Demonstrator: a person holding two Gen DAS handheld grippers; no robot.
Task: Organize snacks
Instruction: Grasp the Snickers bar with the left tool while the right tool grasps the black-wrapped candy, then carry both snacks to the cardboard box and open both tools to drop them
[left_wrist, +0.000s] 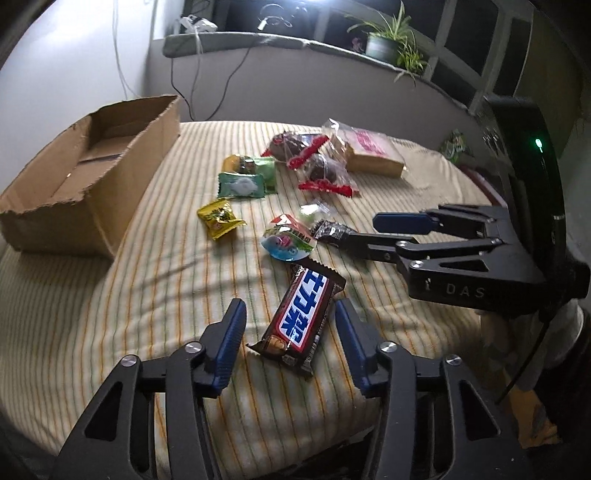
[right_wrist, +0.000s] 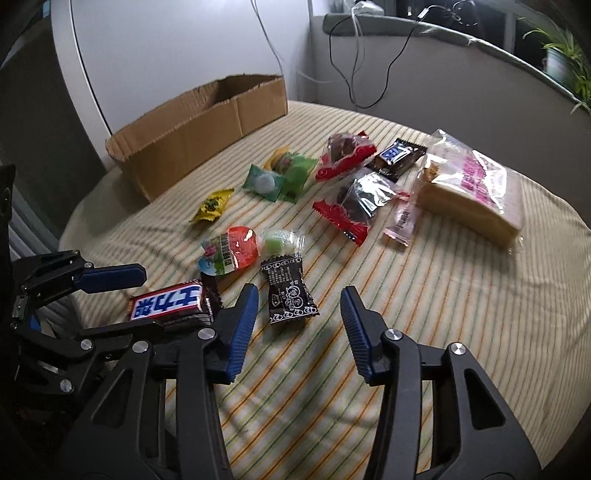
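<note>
A brown Snickers bar (left_wrist: 301, 314) with a blue and white label lies on the striped cloth between the fingers of my left gripper (left_wrist: 290, 314). The jaws are open, with a gap on the bar's left side. A small black candy packet (right_wrist: 290, 295) lies between the blue pads of my right gripper (right_wrist: 297, 295), which is open with room on both sides. In the left wrist view the right gripper (left_wrist: 354, 229) reaches in from the right, with the black packet (left_wrist: 332, 230) at its tips. The open cardboard box (left_wrist: 85, 177) stands at the far left.
Loose snacks lie across the striped cloth (right_wrist: 406, 314): a yellow candy (right_wrist: 212, 206), green packets (right_wrist: 280, 177), a jelly cup (right_wrist: 229, 249), red-edged bags (right_wrist: 347, 210), a second small Snickers (right_wrist: 397, 155) and a clear bag of bread (right_wrist: 476, 195). Cables and a potted plant (left_wrist: 388, 44) sit on the sill behind.
</note>
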